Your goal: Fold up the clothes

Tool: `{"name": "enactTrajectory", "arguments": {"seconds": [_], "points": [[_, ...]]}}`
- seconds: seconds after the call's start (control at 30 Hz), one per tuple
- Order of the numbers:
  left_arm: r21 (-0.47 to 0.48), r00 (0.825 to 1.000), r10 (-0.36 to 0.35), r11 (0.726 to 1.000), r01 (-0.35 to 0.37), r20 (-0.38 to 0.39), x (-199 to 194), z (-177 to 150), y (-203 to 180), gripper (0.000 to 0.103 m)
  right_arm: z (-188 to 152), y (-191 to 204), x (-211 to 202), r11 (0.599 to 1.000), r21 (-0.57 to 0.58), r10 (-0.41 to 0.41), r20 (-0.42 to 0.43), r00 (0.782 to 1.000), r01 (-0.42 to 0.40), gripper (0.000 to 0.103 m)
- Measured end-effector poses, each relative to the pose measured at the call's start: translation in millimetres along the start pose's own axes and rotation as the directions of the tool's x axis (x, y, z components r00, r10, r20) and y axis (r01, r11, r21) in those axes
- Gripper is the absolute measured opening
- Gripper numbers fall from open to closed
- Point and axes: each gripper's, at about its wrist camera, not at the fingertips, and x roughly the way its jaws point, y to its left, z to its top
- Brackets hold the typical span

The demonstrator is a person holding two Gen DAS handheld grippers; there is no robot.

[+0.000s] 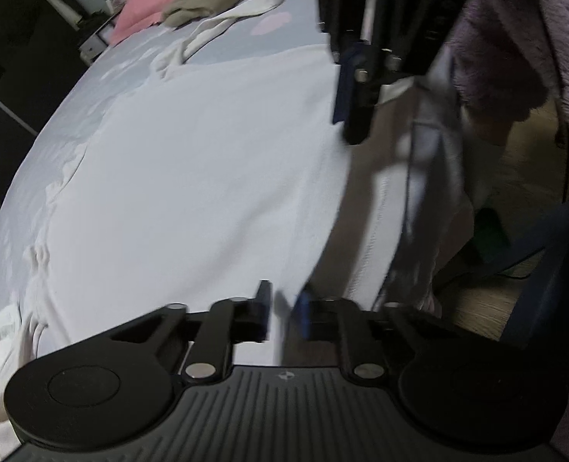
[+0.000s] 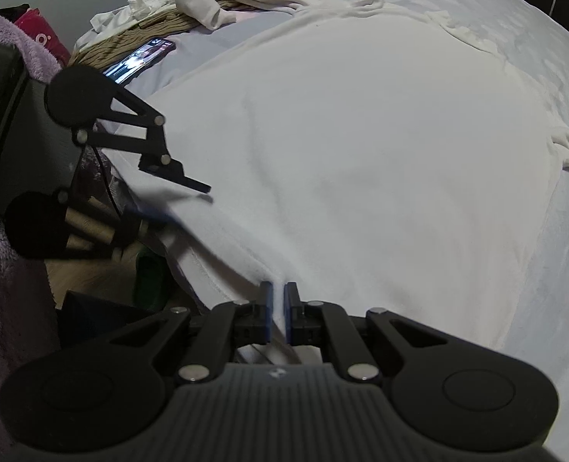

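Left wrist view: large white fleece garment [image 1: 192, 177] spread flat over pale grey-blue bedsheet [image 1: 26, 177], near hem hanging off the bed edge; left gripper [image 1: 284, 308] w/ blue pads set slightly apart, hem edge between them, blurred, so can't tell if it's clamped; right gripper [image 1: 357, 88] at far right edge of cloth; pink pillow [image 1: 149, 4] & tan cloth far back. Right wrist view: right gripper [image 2: 279, 308] pinched onto a fold of the white garment's [image 2: 361, 161] near hem; left gripper [image 2: 176, 188] at left edge; lit phone [image 2: 142, 57] far left on sheet.

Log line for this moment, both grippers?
left gripper: open at hem | right gripper: shut on white garment | garment flat on bed
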Motion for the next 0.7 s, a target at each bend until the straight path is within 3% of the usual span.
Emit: {"name": "enactTrajectory", "arguments": {"seconds": [0.07,0.13,0.17,0.2,0.33,0.43,0.47,0.5,0.53,0.57,0.6,0.7], "points": [[-0.045,1.0,-0.018,0.999,0.019,0.01,-3.1,0.9,6.6,0.001,-2.3,1.4,0.7,1.0,-0.002,0.0,0.003,1.0,0.0,0.013],[-0.089,0.999,-0.035,0.995,0.037,0.021,-6.7,1.9,13.2,0.001,0.1,12.2,9.2,0.998,-0.059,-0.017,0.004,1.0,0.018,0.03],[-0.11,0.999,-0.043,0.993,0.045,0.026,-8.7,2.1,16.3,0.001,-0.2,18.7,10.3,0.995,-0.1,-0.025,0.005,1.0,0.025,0.044],[-0.129,0.998,-0.049,0.99,0.053,0.03,-10.9,2.0,19.2,0.001,-0.4,25.2,11.3,0.99,-0.14,-0.032,0.006,0.999,0.033,0.048],[-0.177,0.997,-0.066,0.981,0.073,0.044,-18.8,0.6,27.0,0.001,-4.9,50.7,24.3,0.944,-0.304,-0.132,-0.001,0.991,0.125,0.048],[-0.201,0.996,-0.074,0.976,0.083,0.051,-24.4,-0.8,31.3,0.0,-6.6,52.7,30.2,0.922,-0.335,-0.208,-0.003,0.978,0.195,0.038],[-0.209,0.996,-0.077,0.974,0.086,0.054,-26.3,-1.3,32.8,0.0,-6.6,49.8,29.8,0.917,-0.329,-0.239,-0.003,0.971,0.225,0.025],[-0.21,0.995,-0.082,0.973,0.091,0.051,-27.1,-1.8,32.9,0.0,-6.6,46.9,29.5,0.912,-0.322,-0.269,-0.003,0.963,0.254,0.018],[-0.205,0.995,-0.092,0.974,0.099,0.046,-26.9,-2.3,31.7,0.0,-6.6,43.0,27.6,0.912,-0.306,-0.29,-0.007,0.957,0.274,0.017],[-0.195,0.993,-0.106,0.974,0.112,0.044,-27.3,-2.6,29.7,0.0,-6.1,38.0,25.4,0.918,-0.281,-0.295,-0.012,0.955,0.28,0.008],[-0.181,0.992,-0.122,0.975,0.128,0.043,-28.1,-2.9,27.1,0.0,-5.4,33.9,22.7,0.928,-0.258,-0.283,-0.02,0.959,0.269,0.002],[-0.144,0.984,-0.174,0.974,0.176,0.026,-28.5,-4.1,20.1,0.0,-7.3,29.9,15.1,0.966,-0.205,-0.175,-0.077,0.982,0.156,0.002]]}}
